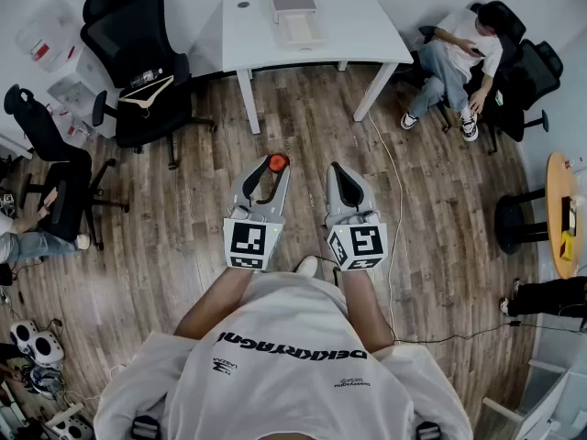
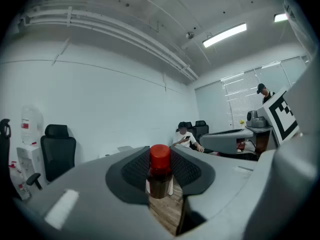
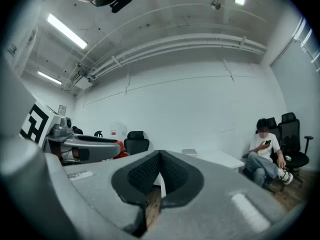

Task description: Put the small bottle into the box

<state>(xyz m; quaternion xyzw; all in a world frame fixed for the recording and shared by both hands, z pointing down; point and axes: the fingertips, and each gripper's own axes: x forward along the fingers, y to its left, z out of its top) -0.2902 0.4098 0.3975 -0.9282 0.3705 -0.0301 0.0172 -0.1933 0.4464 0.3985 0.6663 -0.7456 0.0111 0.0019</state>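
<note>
My left gripper (image 1: 269, 167) is shut on a small dark bottle with a red cap (image 1: 278, 161), held over the wooden floor. In the left gripper view the bottle (image 2: 160, 159) stands upright between the black pads (image 2: 134, 170), which press on its sides. My right gripper (image 1: 337, 167) is beside it to the right, shut with nothing in it; its pads (image 3: 146, 173) meet. A pale box with a grey lid (image 1: 295, 12) lies on the white table (image 1: 362, 35) straight ahead, well beyond both grippers.
Black office chairs (image 1: 138, 53) stand at the left, one with a hanger on it. At the back right a person (image 1: 459, 58) sits in a chair. A cable (image 1: 396, 209) runs across the floor. A round wooden table (image 1: 561, 209) is at the right edge.
</note>
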